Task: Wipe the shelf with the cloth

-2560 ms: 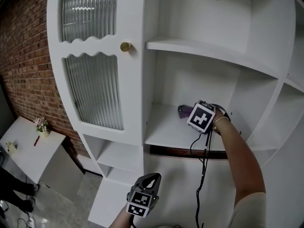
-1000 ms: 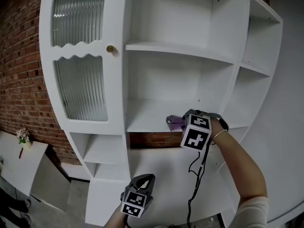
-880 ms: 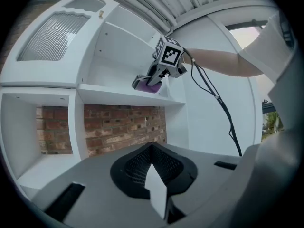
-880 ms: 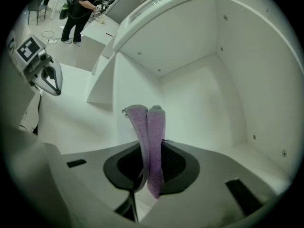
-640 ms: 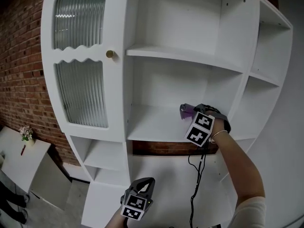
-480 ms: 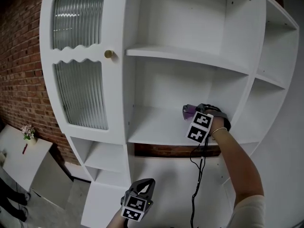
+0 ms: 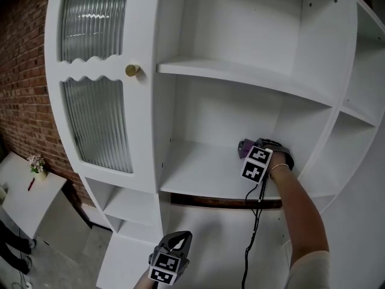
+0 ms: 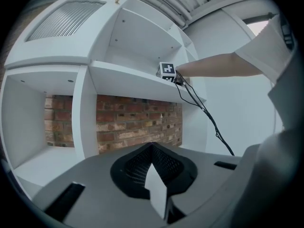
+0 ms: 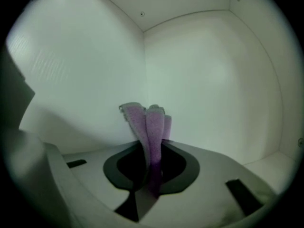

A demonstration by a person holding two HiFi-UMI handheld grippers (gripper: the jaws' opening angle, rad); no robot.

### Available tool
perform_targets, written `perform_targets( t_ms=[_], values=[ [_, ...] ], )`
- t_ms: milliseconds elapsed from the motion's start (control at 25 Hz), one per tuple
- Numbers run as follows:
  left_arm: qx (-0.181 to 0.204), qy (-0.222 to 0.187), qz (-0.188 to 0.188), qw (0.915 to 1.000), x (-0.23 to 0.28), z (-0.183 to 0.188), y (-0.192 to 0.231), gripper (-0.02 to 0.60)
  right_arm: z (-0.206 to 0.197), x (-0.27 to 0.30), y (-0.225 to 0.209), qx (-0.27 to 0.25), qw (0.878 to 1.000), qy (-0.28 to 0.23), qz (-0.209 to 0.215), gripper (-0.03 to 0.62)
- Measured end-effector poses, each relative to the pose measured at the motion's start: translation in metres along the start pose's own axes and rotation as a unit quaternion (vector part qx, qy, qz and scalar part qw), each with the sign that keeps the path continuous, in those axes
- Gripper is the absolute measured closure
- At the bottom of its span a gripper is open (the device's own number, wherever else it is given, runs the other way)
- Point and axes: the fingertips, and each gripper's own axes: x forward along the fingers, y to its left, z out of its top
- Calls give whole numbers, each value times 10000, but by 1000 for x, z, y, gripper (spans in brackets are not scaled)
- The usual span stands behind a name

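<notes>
A purple cloth [image 7: 245, 148] is pinched in my right gripper [image 7: 248, 152], which is shut on it over the middle shelf [image 7: 195, 168] of the white cabinet, near the compartment's right wall. In the right gripper view the cloth [image 9: 147, 125] stands folded out of the shut jaws of the right gripper [image 9: 150, 148], facing the back corner. My left gripper [image 7: 180, 239] hangs low in front of the cabinet, shut with nothing in it. In the left gripper view this left gripper [image 8: 152, 146] looks up at the shelf's underside [image 8: 124, 78] and the right gripper's marker cube [image 8: 166, 71].
A closed ribbed-glass door [image 7: 96, 119] with a brass knob [image 7: 132, 70] stands left of the open compartment. Another shelf [image 7: 240, 77] runs above it. A black cable [image 7: 252, 227] hangs from the right gripper. Brick wall [image 7: 24, 95] and a small white table [image 7: 27, 191] lie at left.
The right gripper has carried the cloth to the right along the shelf and deeper in, toward the right wall. The left gripper has stayed low and shut.
</notes>
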Motion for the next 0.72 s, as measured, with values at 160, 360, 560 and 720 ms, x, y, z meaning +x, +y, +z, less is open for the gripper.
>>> perform_targets(
  t_ms=[160,360,560,720],
  values=[
    [36,-91,-24,9999,4,9,2,567,-2,1,4,128,9995,58,273,517],
    [184,-305,-81,9993,0,28,-2,568,-5,-10,17,196,9980,110,585,519],
    [323,-511,-151,9981,-7,47,-8,568,-11,-35,29,221,9967,134,775,517],
    [441,-632,-247,9967,-14,60,-17,568,-16,-63,45,188,9949,117,987,519]
  ],
)
